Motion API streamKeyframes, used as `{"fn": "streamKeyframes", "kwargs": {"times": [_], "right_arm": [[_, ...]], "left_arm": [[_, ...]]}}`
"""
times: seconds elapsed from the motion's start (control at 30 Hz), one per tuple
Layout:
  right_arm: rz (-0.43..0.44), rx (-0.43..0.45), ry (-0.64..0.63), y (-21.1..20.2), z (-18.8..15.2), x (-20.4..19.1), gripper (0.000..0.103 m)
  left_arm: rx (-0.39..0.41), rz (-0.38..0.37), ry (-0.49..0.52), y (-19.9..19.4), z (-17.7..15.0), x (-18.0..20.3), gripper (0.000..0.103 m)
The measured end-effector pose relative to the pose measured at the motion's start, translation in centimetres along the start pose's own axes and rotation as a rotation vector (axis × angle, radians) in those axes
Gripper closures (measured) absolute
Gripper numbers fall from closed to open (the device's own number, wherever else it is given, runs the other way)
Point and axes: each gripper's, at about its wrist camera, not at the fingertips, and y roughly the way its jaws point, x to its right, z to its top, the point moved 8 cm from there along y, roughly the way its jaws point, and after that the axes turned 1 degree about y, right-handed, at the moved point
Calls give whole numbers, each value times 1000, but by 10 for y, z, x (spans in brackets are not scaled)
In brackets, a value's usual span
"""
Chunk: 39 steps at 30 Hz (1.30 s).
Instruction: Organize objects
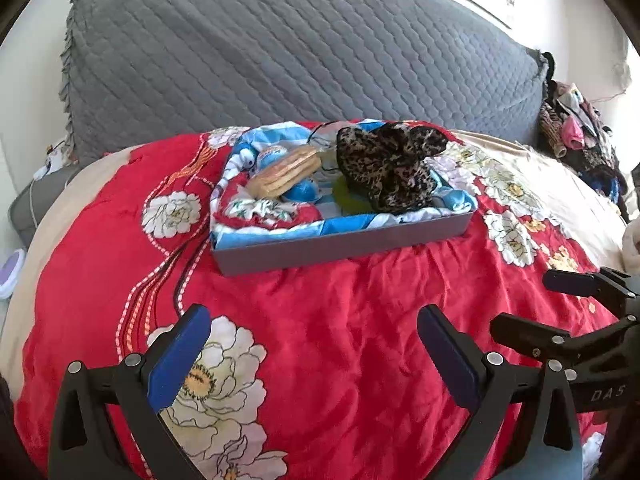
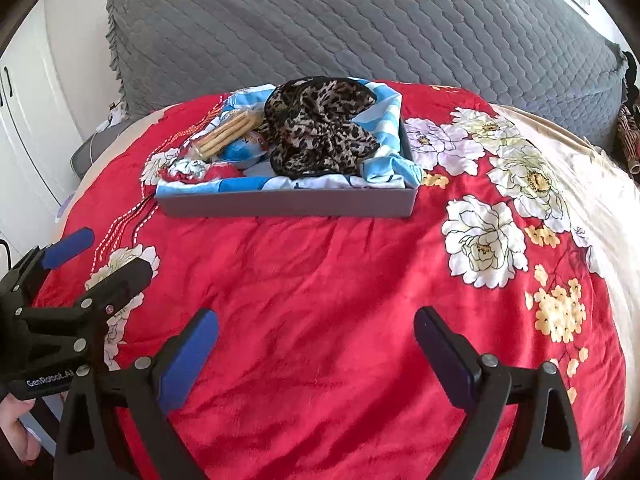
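left wrist view shows the left claw low over the bed, its two blue fingers wide apart with nothing between them. the right claw pokes in from the right side there, cut off by the edge, so only its black tips show.

right wrist view shows the right claw with its fingers wide apart too and nothing in it. the left claw comes in from the left, and a bit of a hand shows at the bottom corner.

a gray tray sits on the red flower blanket, well past both claws. a blue and white cloth lines the tray and hangs over its rim. a leopard print cloth is bunched up in the right part. a tan striped pack lies in the left part on top of a blue round thing that is mostly hidden. a green patch peeks out under the leopard cloth; it is hard to tell what it is.

a big gray quilted pillow stands behind the tray. a pile of clothes at the far right is blurry and cut off.
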Motion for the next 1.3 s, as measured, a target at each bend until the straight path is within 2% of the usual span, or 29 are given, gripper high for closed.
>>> {"fn": "streamKeyframes", "kwargs": {"times": [0.23,0.43,0.57,1.03,1.3], "right_arm": [[6,3,1,-1,-2,-2,4],[6,-3,4,1,-5,0,4],[5,-4,3,2,-5,0,4],[-2,1,13,3,-5,4,4],[0,-1,22,2,-6,6,4]], "left_arm": [[13,18,7,-2,-2,2,0],[21,17,-30,-3,-1,-3,0],[27,74,-27,-3,0,-7,0],[27,42,-82,2,-3,-14,0],[24,26,-47,3,-4,-6,0]]}}
